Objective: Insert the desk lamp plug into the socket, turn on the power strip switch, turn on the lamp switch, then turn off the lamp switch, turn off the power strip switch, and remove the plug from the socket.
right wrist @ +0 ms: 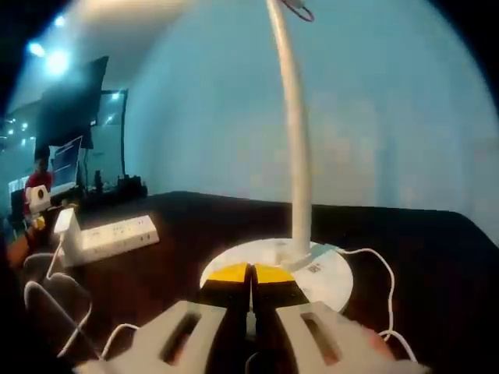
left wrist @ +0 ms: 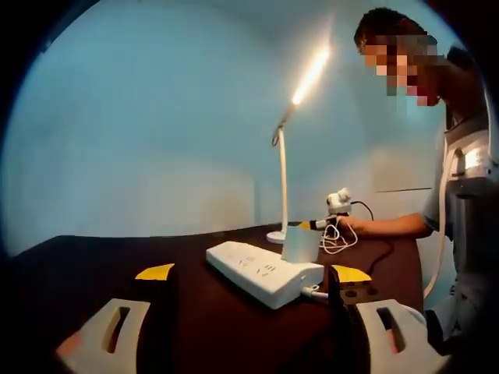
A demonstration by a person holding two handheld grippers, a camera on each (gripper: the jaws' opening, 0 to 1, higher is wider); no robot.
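Now the lamp is lit, with the right gripper at its base

Now the desk lamp (left wrist: 283, 179) stands on the dark table (left wrist: 93, 273) and its light is on. In the left gripper view the lamp head (left wrist: 310, 75) glows as a bright, slanted bar of warm light against the pale blue wall (left wrist: 140, 117). The stem is thin, white and almost straight, and it bends at the top where the head joins. Its round white base (right wrist: 323, 273) is flat like a disc, and a white cord (right wrist: 374, 265) leaves it at the side and runs over the table.

The power strip (left wrist: 261, 270) is white and long, with several sockets on its top face. It lies on the table just in front of the lamp. A white plug block (left wrist: 301, 243) stands upright in the strip at the end nearer to the lamp.

The left gripper (left wrist: 253, 274) is released: its two jaws with yellow tips stand wide apart, with the strip seen between them but farther away. It holds nothing.

The right gripper (right wrist: 250, 274) is clenched: its yellow tips meet with no gap, right at the near edge of the lamp base. Whether they press on it I cannot tell. In the left gripper view this right gripper shows beside the lamp, with a loose coil of white cable (left wrist: 337, 238) by it, held by the person (left wrist: 460, 187) at the table's far side.
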